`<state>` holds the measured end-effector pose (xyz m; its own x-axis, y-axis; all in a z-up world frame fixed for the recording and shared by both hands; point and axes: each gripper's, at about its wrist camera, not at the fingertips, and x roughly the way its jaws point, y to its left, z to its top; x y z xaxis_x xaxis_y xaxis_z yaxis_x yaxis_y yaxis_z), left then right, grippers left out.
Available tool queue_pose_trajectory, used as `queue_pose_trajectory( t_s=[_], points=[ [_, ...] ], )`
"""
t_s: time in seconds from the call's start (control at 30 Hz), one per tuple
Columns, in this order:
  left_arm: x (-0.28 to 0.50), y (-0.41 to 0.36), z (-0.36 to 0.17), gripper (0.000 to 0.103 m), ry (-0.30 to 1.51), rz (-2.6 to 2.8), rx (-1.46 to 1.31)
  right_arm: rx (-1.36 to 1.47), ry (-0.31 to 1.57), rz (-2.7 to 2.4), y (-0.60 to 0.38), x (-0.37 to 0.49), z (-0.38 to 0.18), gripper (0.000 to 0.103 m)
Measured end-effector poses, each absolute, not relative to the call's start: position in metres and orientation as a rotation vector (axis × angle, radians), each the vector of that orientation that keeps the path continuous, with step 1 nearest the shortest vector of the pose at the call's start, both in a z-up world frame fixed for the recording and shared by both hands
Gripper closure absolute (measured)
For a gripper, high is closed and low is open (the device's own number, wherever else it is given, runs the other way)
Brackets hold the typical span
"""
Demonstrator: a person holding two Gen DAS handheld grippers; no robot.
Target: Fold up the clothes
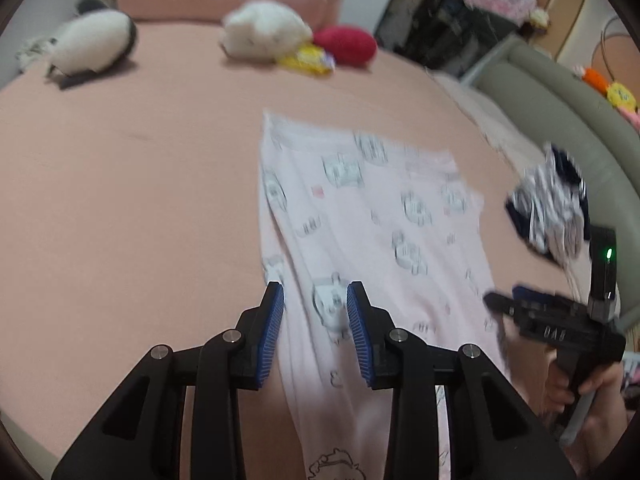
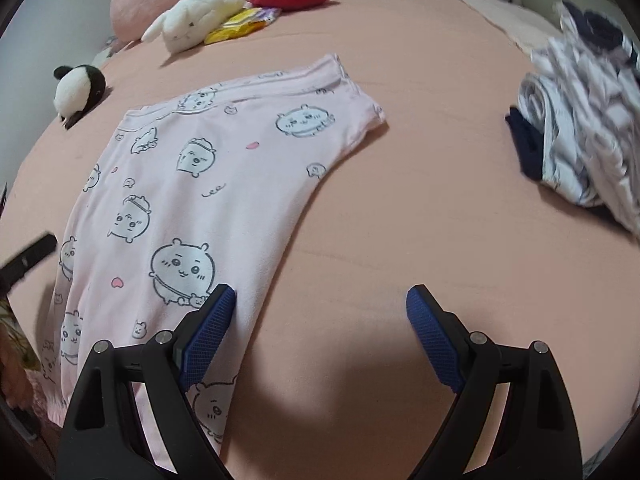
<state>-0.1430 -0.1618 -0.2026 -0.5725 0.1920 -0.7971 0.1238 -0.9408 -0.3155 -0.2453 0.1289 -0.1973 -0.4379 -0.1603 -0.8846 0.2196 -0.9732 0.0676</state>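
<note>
Two grippers are seen spread wide over the pink pyjama bottoms (image 2: pixel 192 200), nothing caught in either; the bottoms are laid flat on the bed (image 2: pixel 400 220), apparently leg over leg, waistband toward the plush toys (image 2: pixel 196 16). The left gripper (image 1: pixel 315 312) is hung right over the lower leg of the bottoms; the right gripper (image 2: pixel 320 312) is parked just off their open edge, over bare sheet, one pad (image 2: pixel 208 332) overlapping the cloth.

Stuff that could go sideways, judged from this: if only the top layer gets pinched, the layers would be peeled apart and the stack skewed; if the sheet gets nipped along with the cloth, it'd be dragged up too; uneven lifting would leave a crooked crease. The crumpled striped garment (image 2: pixel 580 128) well off to the far side of the bottoms shouldn't be snagged unless the swing is wide.
</note>
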Motion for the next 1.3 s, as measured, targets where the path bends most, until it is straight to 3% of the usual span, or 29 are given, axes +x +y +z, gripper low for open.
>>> queue_pose_trajectory(
  t_s=[0.13,0.23,0.27,0.63,1.0,1.1,1.23,1.3],
  points=[
    [-0.141,-0.164,-0.206,0.072,-0.523,2.667,-1.436,1.487,0.078,-2.496,0.126,-0.240,-0.190,0.013],
    [-0.141,-0.170,-0.207,0.096,-0.617,2.620,-1.420,1.463,0.057,-2.482,0.125,-0.239,-0.184,0.013],
    [-0.142,-0.172,-0.207,0.097,-0.657,2.591,-1.412,1.468,0.060,-2.480,0.125,-0.239,-0.185,0.013],
    [-0.149,-0.162,-0.218,0.096,-0.602,2.617,-1.484,1.528,0.044,-2.420,0.124,-0.243,-0.197,0.013],
    [-0.137,-0.174,-0.198,0.100,-0.643,2.762,-1.473,1.536,0.158,-2.449,0.108,-0.238,-0.200,0.013],
    [-0.137,-0.181,-0.206,0.100,-0.593,2.782,-1.578,1.551,0.168,-2.461,0.108,-0.239,-0.202,0.010],
    [-0.135,-0.195,-0.207,0.092,-0.747,2.772,-1.552,1.579,0.169,-2.471,0.110,-0.242,-0.204,0.009],
    [-0.132,-0.193,-0.194,0.089,-0.704,2.836,-1.453,1.570,0.146,-2.488,0.114,-0.241,-0.200,0.009]
  ],
)
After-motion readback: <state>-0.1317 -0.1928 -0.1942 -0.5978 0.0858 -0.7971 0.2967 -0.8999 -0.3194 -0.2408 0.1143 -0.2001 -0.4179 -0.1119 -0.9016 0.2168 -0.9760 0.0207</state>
